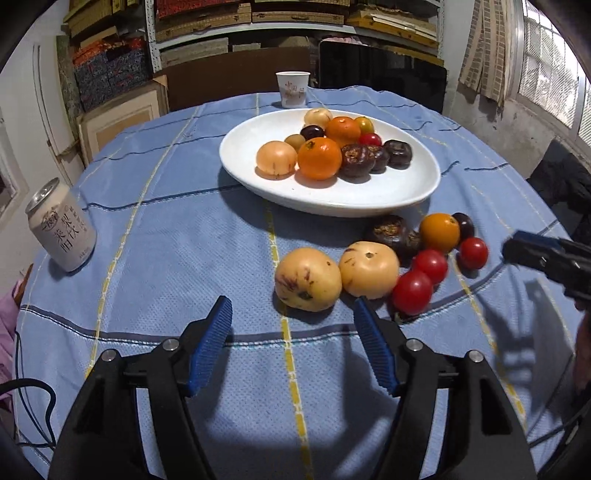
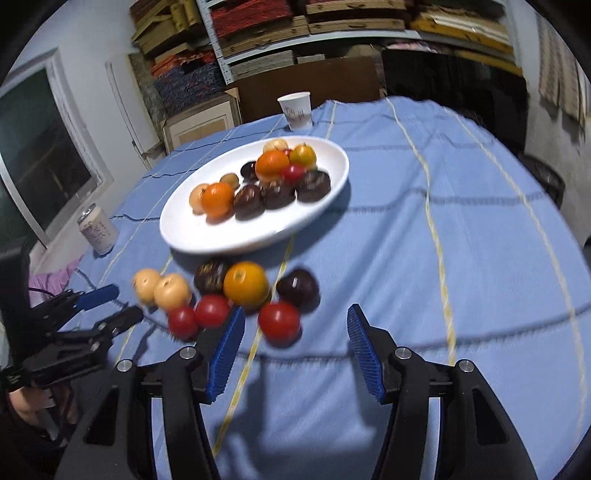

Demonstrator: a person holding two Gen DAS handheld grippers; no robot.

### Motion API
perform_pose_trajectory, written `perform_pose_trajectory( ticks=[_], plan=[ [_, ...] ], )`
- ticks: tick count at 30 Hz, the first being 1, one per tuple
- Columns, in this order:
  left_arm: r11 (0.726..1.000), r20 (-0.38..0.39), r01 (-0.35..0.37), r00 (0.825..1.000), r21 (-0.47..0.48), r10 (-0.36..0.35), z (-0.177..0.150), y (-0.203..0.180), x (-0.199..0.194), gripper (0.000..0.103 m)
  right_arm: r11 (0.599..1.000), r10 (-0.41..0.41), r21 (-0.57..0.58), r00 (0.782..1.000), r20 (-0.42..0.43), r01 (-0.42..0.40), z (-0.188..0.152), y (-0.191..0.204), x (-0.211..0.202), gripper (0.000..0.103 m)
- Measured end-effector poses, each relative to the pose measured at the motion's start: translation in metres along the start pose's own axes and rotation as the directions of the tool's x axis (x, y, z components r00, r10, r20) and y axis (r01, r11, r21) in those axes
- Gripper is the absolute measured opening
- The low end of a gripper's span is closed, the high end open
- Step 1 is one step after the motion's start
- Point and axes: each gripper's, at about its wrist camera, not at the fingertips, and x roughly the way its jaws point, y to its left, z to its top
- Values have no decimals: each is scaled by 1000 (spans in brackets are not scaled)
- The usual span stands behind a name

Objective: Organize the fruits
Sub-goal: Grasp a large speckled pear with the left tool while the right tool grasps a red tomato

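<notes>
Partly blurred fruits (image 2: 236, 291), right gripper (image 1: 546, 258) cropped

- plate (image 1: 388, 188) sits mid tabletop (image 1: 166, 258), fruit piled in it
- paper cup (image 1: 292, 88) behind plate, at far edge
- can (image 1: 61, 230) well left of plate, near left edge
- loose fruit cluster (image 1: 380, 258) on tabletop just before plate, toward its right
- left tongs (image 1: 291, 321) before cluster, nothing between them
- right tongs (image 2: 295, 332) before cluster's right side, one tomato (image 2: 279, 323) just ahead
- shelves (image 1: 295, 22) behind tabletop
</notes>
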Motion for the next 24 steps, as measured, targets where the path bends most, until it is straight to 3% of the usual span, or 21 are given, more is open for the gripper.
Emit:
perform_pose_trajectory(
  ticks=[1,7,11,18,24],
  plan=[
    [1000,-8,-12,1000,2,12,1,0,5,58,1000,2,7,1000,-5,-2,-5,0,1,59],
    [1000,-15,8,1000,3,-8,10,-3,18,43,1000,-12,8,1000,-16,12,-13,1,4,59],
    [998,-18,54,998,-14,-55,13,-2,27,42,1000,-30,-6,999,-30,30,-11,1,9,59],
    [978,13,145,989,-150,-145,12,22,29,41,995,-74,-67,996,-43,71,-3,14,22,58],
    [976,55,153,988,-152,-146,11,23,20,41,990,-90,-117,994,-62,82,-1,31,37,45]
  ],
)
